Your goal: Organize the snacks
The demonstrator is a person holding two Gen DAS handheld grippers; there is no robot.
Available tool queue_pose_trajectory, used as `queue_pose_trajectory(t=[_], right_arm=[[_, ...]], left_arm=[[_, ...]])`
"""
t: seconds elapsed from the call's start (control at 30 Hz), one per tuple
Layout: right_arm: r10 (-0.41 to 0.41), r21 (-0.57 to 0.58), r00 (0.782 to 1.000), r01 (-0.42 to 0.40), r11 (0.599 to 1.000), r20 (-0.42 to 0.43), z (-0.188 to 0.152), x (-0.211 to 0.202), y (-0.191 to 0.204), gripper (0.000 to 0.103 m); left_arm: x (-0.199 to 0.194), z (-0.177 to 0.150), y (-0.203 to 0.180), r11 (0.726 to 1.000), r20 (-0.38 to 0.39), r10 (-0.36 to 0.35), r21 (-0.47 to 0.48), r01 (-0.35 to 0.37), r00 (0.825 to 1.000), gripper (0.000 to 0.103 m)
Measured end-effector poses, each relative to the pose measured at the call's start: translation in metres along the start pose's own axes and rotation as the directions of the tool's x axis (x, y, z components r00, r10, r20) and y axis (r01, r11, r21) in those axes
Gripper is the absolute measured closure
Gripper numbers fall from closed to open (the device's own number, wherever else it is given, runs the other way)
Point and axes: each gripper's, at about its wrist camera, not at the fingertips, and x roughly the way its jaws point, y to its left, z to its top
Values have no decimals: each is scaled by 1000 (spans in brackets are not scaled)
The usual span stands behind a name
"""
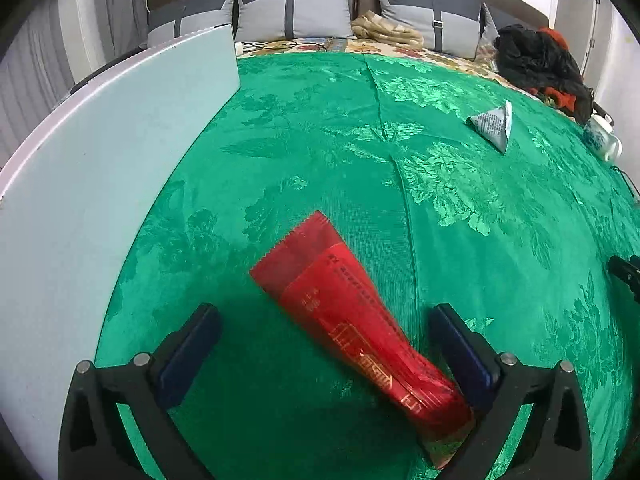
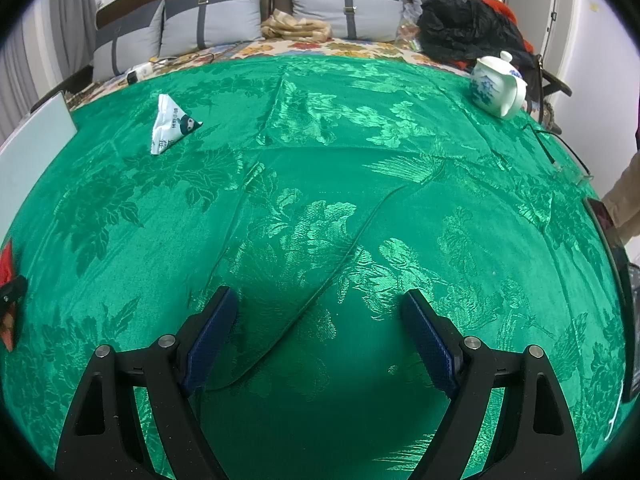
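A long red snack packet [image 1: 344, 312] lies flat on the green tablecloth [image 1: 320, 140], slanting from upper left to lower right. My left gripper [image 1: 326, 312] stands wide open around it; the packet's near end rests against the base of the right finger [image 1: 460, 340], and the left pad is well apart from it. A white triangular snack packet [image 1: 494, 124] [image 2: 172, 124] sits farther back on the cloth. My right gripper [image 2: 320, 296] is open over bare cloth with nothing between its fingers. In the right wrist view, a sliver of the red packet [image 2: 6, 260] shows at the left edge.
A pale flat board [image 1: 100, 160] [image 2: 32, 140] covers the table's left side. A white and blue teapot [image 2: 496, 86] [image 1: 602, 136] stands at the far right corner, with a thin cable nearby. Behind the table are cushions and a black bag [image 2: 460, 28]. A dark device [image 2: 624, 280] lies at the right edge.
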Motion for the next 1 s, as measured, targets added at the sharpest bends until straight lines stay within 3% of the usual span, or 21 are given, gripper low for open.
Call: queue_pose_trajectory(t=[0.2,0.33,0.47,0.53,0.67,0.77,1.0], right_arm=[[-2,-2,1000,2,1000,1,0,0,0,16],[-5,-4,1000,5,1000,2,0,0,-1,16],[-1,-1,1000,1,1000,0,-1,0,1,16],[-2,-2,1000,2,1000,1,0,0,0,16],[0,-1,1000,0,1000,0,-1,0,1,16],[5,3,1000,-5,1000,-1,0,1,-1,16],[7,5,1000,-7,1000,-1,-1,1,-1,16]], left_arm=[[-1,0,0,1000,-7,-6,11,6,1000,0],[-3,5,4,997,-143,-41,62,50,989,0],[-15,0,3,994,-168,-102,23,107,981,0],[-16,-3,-4,990,-162,-138,2,140,977,0],[-6,-3,-38,991,-110,-61,110,73,992,0],[-2,1,-49,989,-59,-73,122,80,996,0],[0,7,-32,995,-51,-46,88,51,998,0]])
